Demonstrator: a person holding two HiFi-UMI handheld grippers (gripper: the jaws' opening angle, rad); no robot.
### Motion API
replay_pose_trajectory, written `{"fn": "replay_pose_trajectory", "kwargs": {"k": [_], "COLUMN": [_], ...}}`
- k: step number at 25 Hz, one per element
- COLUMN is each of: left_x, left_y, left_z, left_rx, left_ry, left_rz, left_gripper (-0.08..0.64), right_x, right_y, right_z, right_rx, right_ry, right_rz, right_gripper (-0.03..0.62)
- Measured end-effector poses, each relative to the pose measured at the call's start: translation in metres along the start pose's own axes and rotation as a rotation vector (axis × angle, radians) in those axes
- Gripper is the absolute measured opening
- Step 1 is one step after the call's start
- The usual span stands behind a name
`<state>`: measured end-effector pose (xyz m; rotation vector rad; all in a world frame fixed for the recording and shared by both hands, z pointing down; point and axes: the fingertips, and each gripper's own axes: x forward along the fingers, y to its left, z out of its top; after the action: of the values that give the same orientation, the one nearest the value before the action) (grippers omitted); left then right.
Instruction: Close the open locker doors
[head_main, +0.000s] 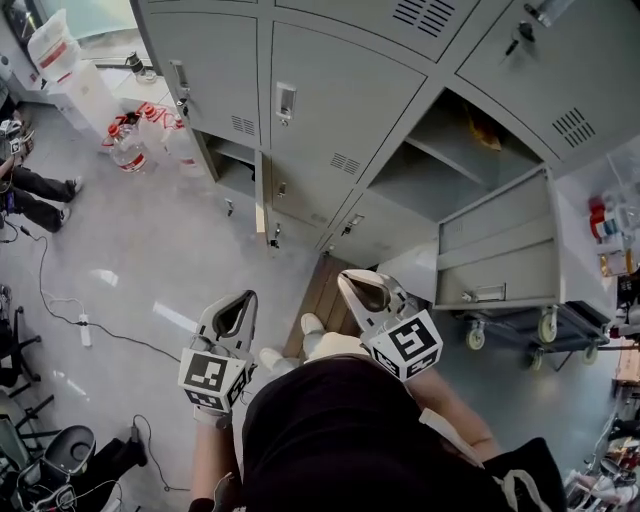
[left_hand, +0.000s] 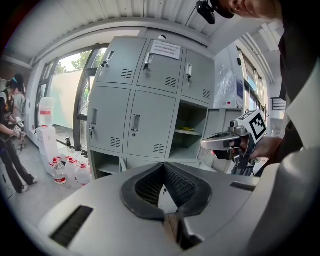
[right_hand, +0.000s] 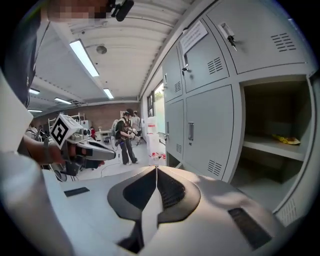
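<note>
Locker bank (head_main: 340, 110) grey, most doors closed. One open door (head_main: 495, 250) hangs swung out at the bank's right column, middle row, its open compartment (right_hand: 275, 130) showing a shelf with a small yellow item (right_hand: 286, 139) on it. A lower compartment (left_hand: 107, 162) at the bank's bottom left also stands open. Left gripper (left_hand: 163, 166) clenched, jaw tips touching, nothing between them, held in front of the bank and apart from it. Right gripper (right_hand: 156, 169) clenched too, jaws pressed together, empty, in front of the bank near the open door but not touching it. Both grippers point toward the bank, side by side, with the person's hands behind the marker cubes. Water bottles (head_main: 128, 148) are clustered on the floor just beside the bank's left end. A wheeled cart (head_main: 545, 325) sits below the open door at the bank's right side. Another person (right_hand: 125, 135) stands well apart from the bank, past its left end.
</note>
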<state>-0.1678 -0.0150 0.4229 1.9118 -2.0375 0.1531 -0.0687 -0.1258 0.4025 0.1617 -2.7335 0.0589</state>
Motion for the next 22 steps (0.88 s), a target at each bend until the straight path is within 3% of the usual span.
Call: {"fn": "replay_pose_trajectory", "kwargs": {"k": [9, 22], "left_x": [-0.007, -0.005], "left_y": [-0.012, -0.013], "left_z": [0.015, 0.014], "left_rx": [0.006, -0.019], "left_ry": [-0.034, -0.037], "left_rz": [-0.021, -0.026], "left_gripper": [0.017, 0.017], "right_x": [-0.012, -0.007], "right_y": [-0.002, 0.005], "right_z": [0.008, 0.006], "right_rx": [0.007, 0.025], "right_ry": [-0.040, -0.045], "right_rz": [-0.031, -0.009], "right_gripper": [0.035, 0.035]}}
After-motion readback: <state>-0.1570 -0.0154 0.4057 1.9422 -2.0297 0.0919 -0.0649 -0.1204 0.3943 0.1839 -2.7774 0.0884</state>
